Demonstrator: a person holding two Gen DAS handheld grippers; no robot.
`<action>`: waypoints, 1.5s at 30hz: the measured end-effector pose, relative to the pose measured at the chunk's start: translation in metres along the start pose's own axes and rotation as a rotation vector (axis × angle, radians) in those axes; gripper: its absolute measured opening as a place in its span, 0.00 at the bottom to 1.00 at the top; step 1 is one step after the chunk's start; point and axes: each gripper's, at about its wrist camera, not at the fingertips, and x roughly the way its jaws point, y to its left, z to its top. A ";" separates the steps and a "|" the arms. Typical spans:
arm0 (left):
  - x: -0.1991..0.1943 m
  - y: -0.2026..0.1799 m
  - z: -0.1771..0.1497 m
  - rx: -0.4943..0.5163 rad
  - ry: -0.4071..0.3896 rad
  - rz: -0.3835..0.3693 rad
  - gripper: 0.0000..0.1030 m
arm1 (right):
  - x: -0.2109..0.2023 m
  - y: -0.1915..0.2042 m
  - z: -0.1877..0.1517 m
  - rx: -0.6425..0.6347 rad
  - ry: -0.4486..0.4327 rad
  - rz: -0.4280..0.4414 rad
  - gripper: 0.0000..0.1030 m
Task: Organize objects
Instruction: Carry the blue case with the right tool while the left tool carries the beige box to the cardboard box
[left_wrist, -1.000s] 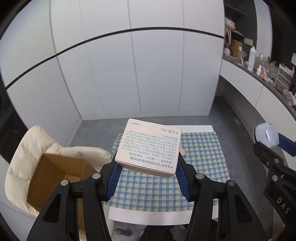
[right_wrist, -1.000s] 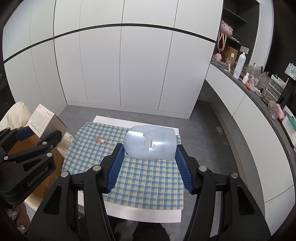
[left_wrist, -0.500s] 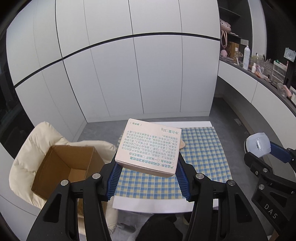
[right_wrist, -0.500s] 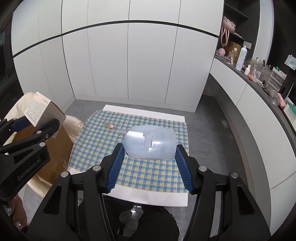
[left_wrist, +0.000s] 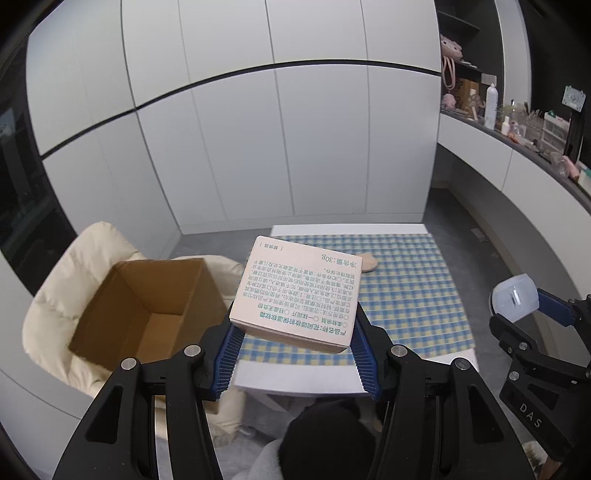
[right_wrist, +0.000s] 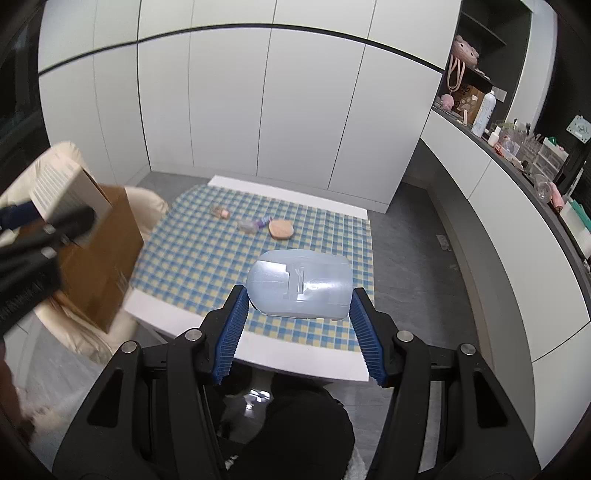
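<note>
My left gripper (left_wrist: 293, 341) is shut on a tan printed box (left_wrist: 299, 293), held in the air just right of an open cardboard box (left_wrist: 147, 306) on a cream chair. My right gripper (right_wrist: 297, 314) is shut on a translucent pale-blue plastic case (right_wrist: 299, 288), held above the near edge of the checked tablecloth (right_wrist: 207, 254). The right gripper also shows in the left wrist view (left_wrist: 528, 314) at the right. The left gripper and its box show blurred at the left of the right wrist view (right_wrist: 55, 184).
On the cloth lie a round tan puff (right_wrist: 280, 229), a small clear bottle (right_wrist: 220, 212) and a small purple-capped item (right_wrist: 253, 225). The cream chair (left_wrist: 74, 266) stands left of the white table (right_wrist: 325, 365). A cluttered counter (right_wrist: 524, 155) runs along the right wall.
Both grippers have pulled back and up from the table with their loads. The left gripper has swung left toward the cardboard box, which now shows more fully.
</note>
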 end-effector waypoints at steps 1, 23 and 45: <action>-0.003 0.002 -0.004 0.002 -0.005 0.007 0.53 | 0.003 0.000 -0.004 0.004 0.012 0.007 0.57; 0.009 0.024 -0.059 -0.040 0.071 0.018 0.53 | 0.001 0.006 -0.065 0.019 0.106 0.054 0.57; 0.003 0.031 -0.069 -0.044 0.095 0.000 0.53 | -0.017 0.003 -0.069 0.051 0.089 0.041 0.57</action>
